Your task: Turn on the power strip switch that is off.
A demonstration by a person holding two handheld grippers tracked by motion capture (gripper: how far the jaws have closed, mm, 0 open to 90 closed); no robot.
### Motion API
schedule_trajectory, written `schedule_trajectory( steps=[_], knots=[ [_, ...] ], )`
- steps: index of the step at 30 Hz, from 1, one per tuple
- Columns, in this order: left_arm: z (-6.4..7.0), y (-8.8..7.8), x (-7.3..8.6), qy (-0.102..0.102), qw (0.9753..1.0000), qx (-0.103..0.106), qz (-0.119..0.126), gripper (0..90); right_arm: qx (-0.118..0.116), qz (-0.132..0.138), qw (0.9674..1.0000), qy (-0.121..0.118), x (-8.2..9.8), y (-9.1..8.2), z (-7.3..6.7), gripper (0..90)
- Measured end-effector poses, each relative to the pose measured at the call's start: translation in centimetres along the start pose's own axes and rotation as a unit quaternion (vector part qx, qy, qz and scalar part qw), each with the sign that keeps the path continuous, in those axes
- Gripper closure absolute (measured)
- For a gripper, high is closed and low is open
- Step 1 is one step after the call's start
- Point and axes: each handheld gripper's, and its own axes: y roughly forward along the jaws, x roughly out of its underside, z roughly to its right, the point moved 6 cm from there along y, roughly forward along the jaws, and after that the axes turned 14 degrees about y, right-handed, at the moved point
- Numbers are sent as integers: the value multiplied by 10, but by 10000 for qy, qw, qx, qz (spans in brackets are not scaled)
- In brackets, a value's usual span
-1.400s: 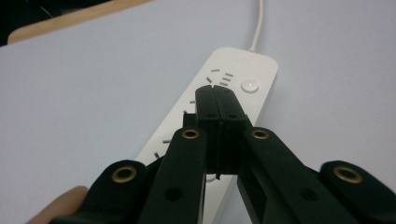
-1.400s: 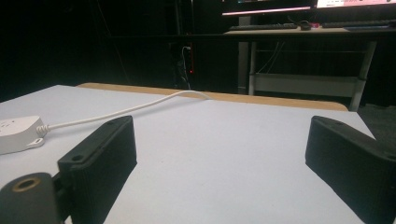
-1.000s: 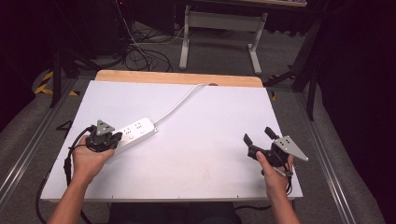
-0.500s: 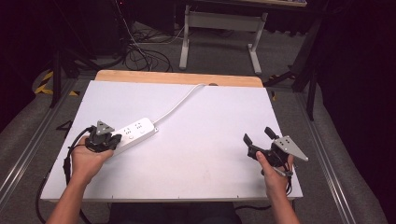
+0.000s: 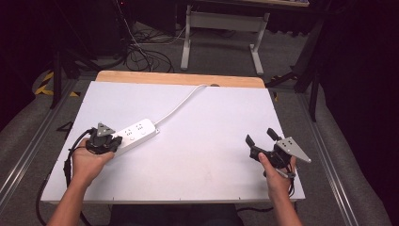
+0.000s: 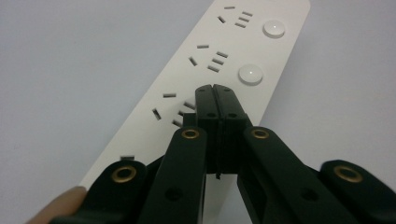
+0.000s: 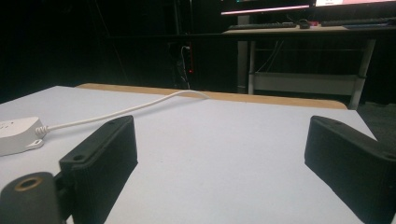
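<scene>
A white power strip (image 5: pixel 136 132) lies on the left part of the white table (image 5: pixel 207 141), and its white cable (image 5: pixel 181 103) runs off toward the back edge. My left gripper (image 5: pixel 115 141) is shut, with nothing between its jaws. In the left gripper view its joined tips (image 6: pixel 215 93) hover over or rest on the power strip (image 6: pixel 219 51), near a socket and beside a round button (image 6: pixel 250 73); I cannot tell if they touch. At the table's right my right gripper (image 5: pixel 261 137) stands open and empty, low over the bare surface. In its own view, my right gripper (image 7: pixel 224 154) looks toward the strip's end (image 7: pixel 16 133) and cable (image 7: pixel 126 109).
A wooden strip (image 5: pixel 179 78) borders the table's far edge. Beyond it stand a white desk frame (image 5: pixel 221 21) and loose cables on the floor (image 5: pixel 141 52). Metal rails (image 5: pixel 28 155) run along both sides of the table.
</scene>
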Motion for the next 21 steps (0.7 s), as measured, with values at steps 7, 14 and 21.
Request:
schedule_trajectory(
  steps=[7,14,21],
  knots=[
    [0,0,2,-143,9998,73,78,900,19,15,10000,6,0,0,1,97],
    [-1,1,5,-279,9994,92,160,900,33,44,10000,60,-1,-1,1,98],
    [1,1,5,-375,9992,94,137,900,42,53,10000,50,-2,-2,1,99]
  ],
)
